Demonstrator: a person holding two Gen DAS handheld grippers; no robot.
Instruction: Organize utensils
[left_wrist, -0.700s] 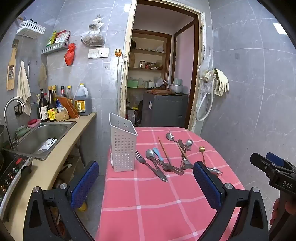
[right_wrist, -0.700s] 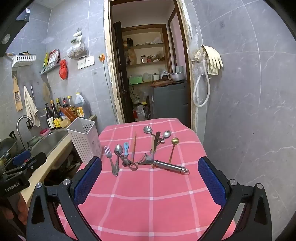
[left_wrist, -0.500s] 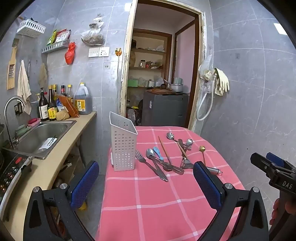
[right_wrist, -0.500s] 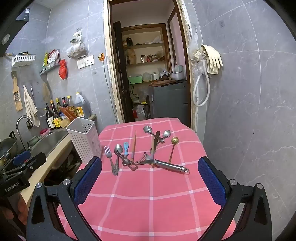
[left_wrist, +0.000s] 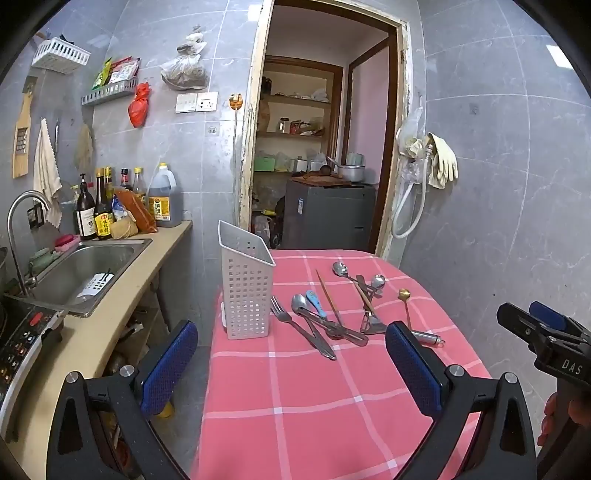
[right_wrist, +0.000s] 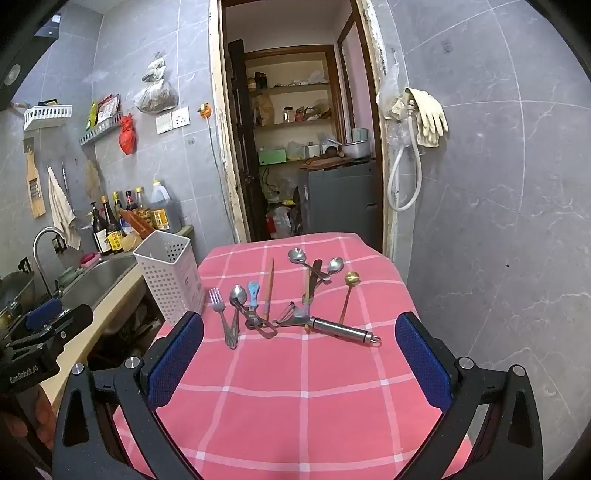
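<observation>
Tabletop, pink checked cloth: we find it as it was a moment ago, nothing on it shifted, so sorting has not begun.

White perforated holder: upright at the tabletop's left edge, next to the sink counter; we see nothing standing up out of it, though its inside is hidden from us.

Left gripper and right gripper: both with blue pads spread fully apart, nothing between them, hovering over the near end of the cloth, well short of the cutlery. We note no real change in either view against the earlier frames.

Peeler, steel handle: lies nearest the right gripper, crossing a wooden-handled piece.

Fork, spoon, blue-handled piece: bunched just beside the holder, overlapping.

Two spoons: crossed at the far side.

Gold spoon: alone, right of the pile.

We judge every piece awaits transfer; the first reach is still to come.
</observation>
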